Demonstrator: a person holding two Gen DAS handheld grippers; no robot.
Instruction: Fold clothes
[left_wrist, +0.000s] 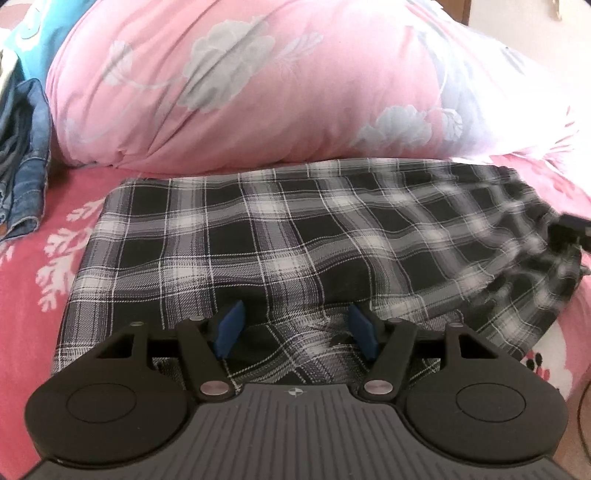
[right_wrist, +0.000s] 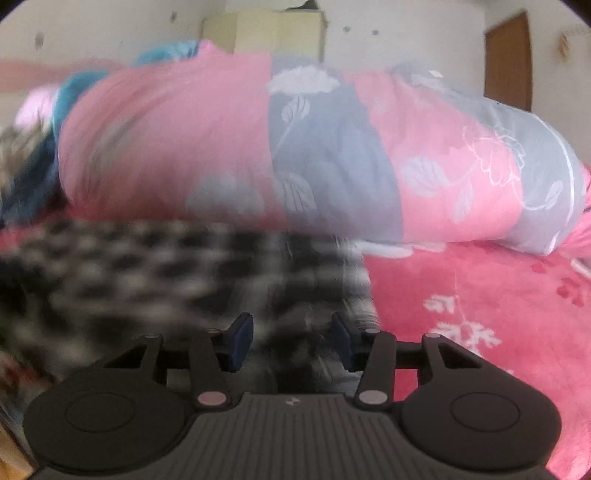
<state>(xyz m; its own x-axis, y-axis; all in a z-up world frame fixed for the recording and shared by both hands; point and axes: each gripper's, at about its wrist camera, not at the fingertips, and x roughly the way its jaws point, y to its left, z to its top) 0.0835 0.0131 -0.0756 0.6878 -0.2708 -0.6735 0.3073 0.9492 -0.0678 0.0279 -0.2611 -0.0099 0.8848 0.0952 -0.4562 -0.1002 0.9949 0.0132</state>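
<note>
Plaid garment (left_wrist: 280, 236) — black, grey and white check — lies spread flat on the pink bedspread (left_wrist: 33, 302), folded into a broad rectangle; its far edge runs just beside the base of the pink floral duvet (left_wrist: 229, 85), its left edge is straight and clean, its right end is bunched and blurred.

Left gripper (left_wrist: 293, 326): jaws stand apart, blue pads (left_wrist: 231, 325) clear of each other; it sits over the near edge of the plaid cloth, where a small pucker of fabric rises near the right-hand pad; whether the pads touch the cloth, cannot tell; nothing is clamped.

Right gripper (right_wrist: 293, 341): jaws partly apart, with plaid fabric (right_wrist: 177, 280) in the gap between them at the garment's right edge; the view is heavily smeared, so contact of the pads with the cloth cannot be judged. In the left wrist view a dark piece of the right gripper (left_wrist: 570, 230) shows at the garment's far right end.

Open room: bare bedspread to the right of the plaid (right_wrist: 480, 314) — wide, unobstructed as far as the bed's right side; a narrower strip of bedspread on the left, bounded by a folded denim item (left_wrist: 26, 166) at the left edge of the bed; the duvet closes off the whole far side; a brown door (right_wrist: 508, 59) and a pale box (right_wrist: 266, 33) stand beyond the bed.
</note>
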